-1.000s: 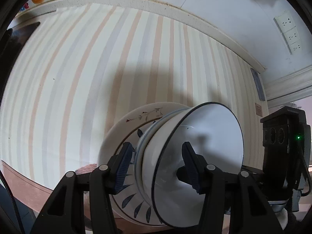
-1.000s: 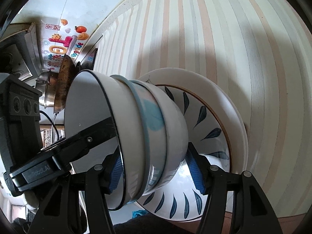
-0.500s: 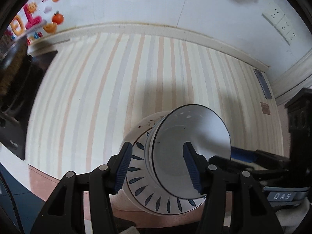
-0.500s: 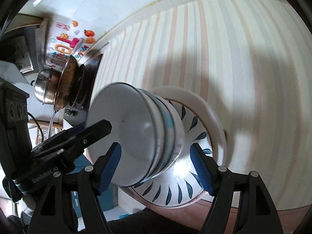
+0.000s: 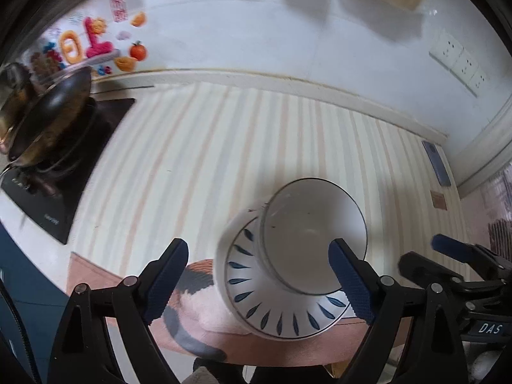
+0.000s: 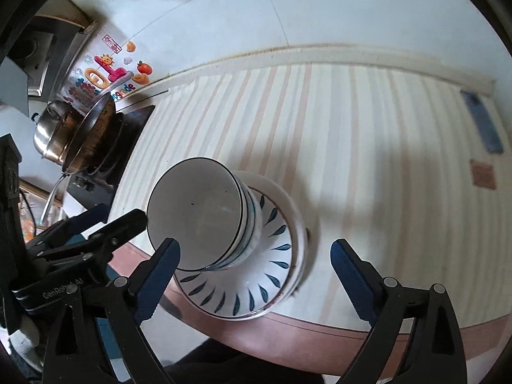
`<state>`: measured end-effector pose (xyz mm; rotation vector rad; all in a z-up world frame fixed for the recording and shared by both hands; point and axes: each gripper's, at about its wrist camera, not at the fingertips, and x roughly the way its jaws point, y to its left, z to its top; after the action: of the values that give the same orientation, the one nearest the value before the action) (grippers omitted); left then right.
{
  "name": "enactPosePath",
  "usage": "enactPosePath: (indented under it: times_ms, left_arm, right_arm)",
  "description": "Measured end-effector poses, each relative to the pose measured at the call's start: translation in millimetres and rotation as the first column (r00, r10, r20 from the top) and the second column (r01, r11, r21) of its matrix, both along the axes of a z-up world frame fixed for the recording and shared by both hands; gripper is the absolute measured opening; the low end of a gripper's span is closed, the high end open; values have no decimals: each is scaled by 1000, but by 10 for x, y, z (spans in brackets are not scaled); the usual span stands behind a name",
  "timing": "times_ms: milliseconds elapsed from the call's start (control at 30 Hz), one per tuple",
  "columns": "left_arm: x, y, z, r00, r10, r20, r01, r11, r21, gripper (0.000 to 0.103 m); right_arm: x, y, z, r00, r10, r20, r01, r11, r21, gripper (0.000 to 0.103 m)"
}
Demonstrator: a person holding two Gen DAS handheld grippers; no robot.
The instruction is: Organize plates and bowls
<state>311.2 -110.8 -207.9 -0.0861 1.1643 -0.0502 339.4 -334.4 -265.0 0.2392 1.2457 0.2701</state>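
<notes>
Left wrist view: left gripper jaws spread wide, nothing between the pads. Bowl stack sits ahead of it, off toward the right finger, whose pad covers part of the top bowl's near rim; contact can't be judged. Bowls are nested on a leaf-pattern plate; how many bowls are in the stack isn't readable from here, only the top one's white interior and dark rim line. The plate's near edge overhangs or meets the brown counter edge, hard to say which. Right gripper enters at the far right, partly cut off by the frame.

Right wrist view: right gripper also wide open, holding nothing. Bowl stack is ahead and left of centre, next to the left finger; that pad overlaps the lower rim in the picture. Side bands of several nested bowls show, count uncertain. Plate lies under them on the striped mat; a second rim seems to show beneath it, not clear. Left gripper is at the far left, its tips near the bowl rim, jaw gap unreadable from this angle. Wok and steel pot on the stove are far left, blurred.
</notes>
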Motion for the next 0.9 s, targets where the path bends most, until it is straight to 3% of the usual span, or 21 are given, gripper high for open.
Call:
enactPosePath:
  times_ms: [333,667,900]
  left_arm:
    - [-524,282,585,988,-49,149,47,999,20,90]
    - [-1348,679,1125,961,-124,246,117,992,43,90]
    - [-1873,920,1447,946,-145,289,134,989,60,90]
  right_arm:
    - [-566,244,665,987,-79,143,88,994,-58,98]
    - [-1679,726,1465,943,-178,283,213,972,-98,99]
    - [-2398,1004,1822,918,-229,324,279,953,-118,100]
